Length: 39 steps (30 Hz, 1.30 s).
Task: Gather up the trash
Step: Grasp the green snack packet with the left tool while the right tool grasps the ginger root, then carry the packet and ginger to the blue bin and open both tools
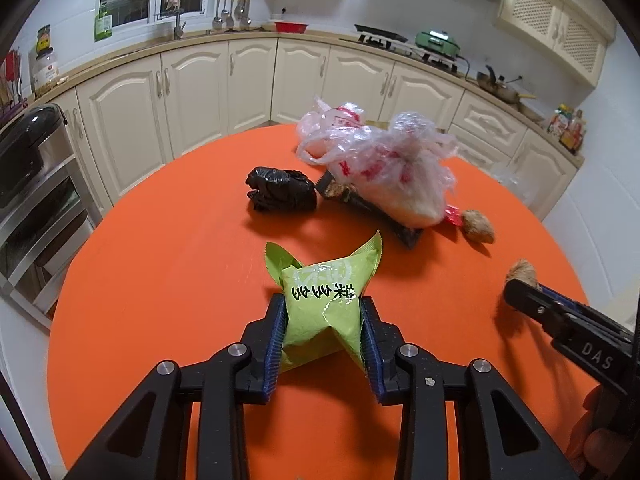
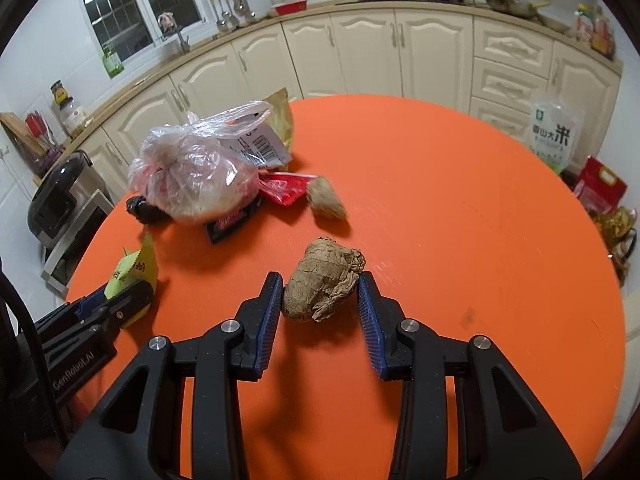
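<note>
Gripping the green snack packet [image 1: 326, 312], the left gripper [image 1: 324, 328] pinches firmly, while the right gripper [image 2: 322, 304] clasps a brown paper wad [image 2: 324, 282] near the plastic bag [image 2: 192, 172]; recommend lifting both straight.

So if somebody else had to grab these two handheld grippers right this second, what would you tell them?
Left gripper: shut on the green snack packet, pads pressing both its sides, low over the orange table.
Right gripper: around the brown crumpled lump; the left pad touches it, the right pad is at its edge, so don't count on a firm grip yet.
On the table, untouched: tied clear plastic bag, black crumpled bag, dark wrapper under the clear bag, red wrapper, second brown lump.
Done: nothing visibly binned. No bin in view.
Left: lift these two, then collect the rest.
</note>
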Each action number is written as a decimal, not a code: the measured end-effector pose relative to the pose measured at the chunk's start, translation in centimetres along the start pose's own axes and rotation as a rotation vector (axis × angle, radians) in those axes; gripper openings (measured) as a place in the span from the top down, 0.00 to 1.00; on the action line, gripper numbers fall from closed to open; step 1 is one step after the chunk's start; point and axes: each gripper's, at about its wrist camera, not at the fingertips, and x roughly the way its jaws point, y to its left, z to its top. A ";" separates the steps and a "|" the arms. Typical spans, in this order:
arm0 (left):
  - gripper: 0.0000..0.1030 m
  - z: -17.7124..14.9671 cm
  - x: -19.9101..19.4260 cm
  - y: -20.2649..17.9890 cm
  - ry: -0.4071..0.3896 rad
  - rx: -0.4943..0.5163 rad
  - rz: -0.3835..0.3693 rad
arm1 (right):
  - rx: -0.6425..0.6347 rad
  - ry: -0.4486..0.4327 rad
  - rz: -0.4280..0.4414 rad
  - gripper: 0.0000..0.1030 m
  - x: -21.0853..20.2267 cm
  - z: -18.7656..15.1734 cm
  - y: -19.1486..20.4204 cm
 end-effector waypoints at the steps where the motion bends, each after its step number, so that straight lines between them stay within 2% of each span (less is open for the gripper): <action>1: 0.70 -0.6 -0.8 0.0 -0.011 0.005 -0.007 | 0.003 -0.007 0.005 0.65 -0.7 -0.3 -0.3; 3: 0.71 -3.1 -3.8 0.8 -0.031 0.022 -0.016 | 0.009 -0.021 0.008 0.65 -1.9 -0.8 -0.8; 11: 0.71 -7.3 -9.3 -2.1 -0.110 0.094 -0.064 | 0.037 -0.091 0.017 0.65 -7.6 -3.2 -2.3; 23: 0.71 -10.4 -15.5 -8.5 -0.230 0.176 -0.125 | 0.077 -0.244 0.025 0.65 -16.4 -5.1 -5.2; 33: 0.71 -11.8 -16.6 -15.6 -0.272 0.260 -0.231 | 0.152 -0.357 -0.021 0.65 -22.6 -6.2 -10.7; 39: 0.71 -11.0 -15.3 -20.9 -0.263 0.312 -0.315 | 0.233 -0.390 -0.111 0.65 -25.1 -6.8 -17.1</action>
